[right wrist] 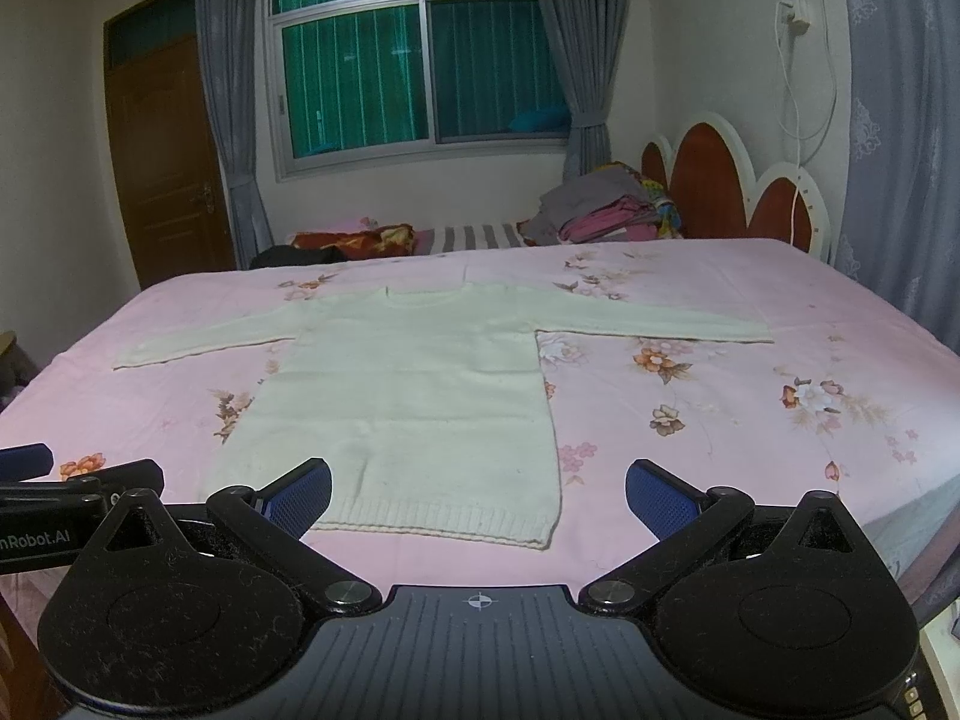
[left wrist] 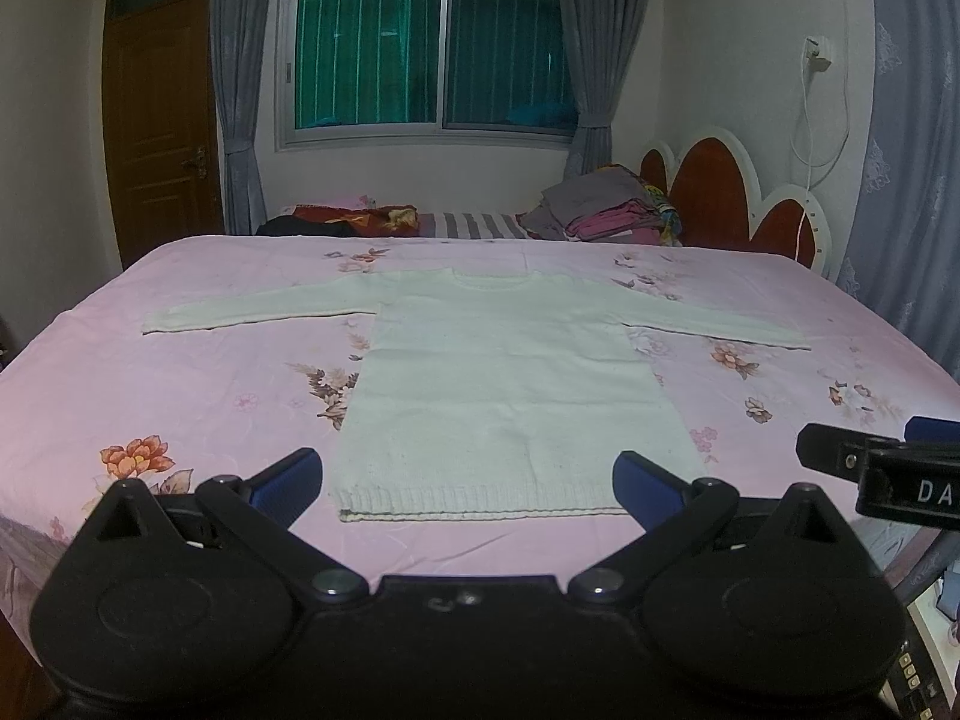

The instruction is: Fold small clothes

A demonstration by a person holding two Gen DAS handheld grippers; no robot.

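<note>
A small cream knit sweater (left wrist: 498,384) lies flat on the pink floral bed sheet (left wrist: 198,396), sleeves spread out to both sides, hem toward me. It also shows in the right wrist view (right wrist: 414,396). My left gripper (left wrist: 468,480) is open and empty, hovering just short of the hem, its blue pads straddling the hem's width. My right gripper (right wrist: 480,495) is open and empty, near the hem's right corner. The right gripper's tip shows at the edge of the left wrist view (left wrist: 870,456), and the left gripper's tip shows in the right wrist view (right wrist: 78,480).
A pile of folded clothes (left wrist: 606,207) and a striped pillow (left wrist: 474,225) lie at the far side by the red and white headboard (left wrist: 720,192). A window with grey curtains and a brown door (left wrist: 159,120) are behind the bed.
</note>
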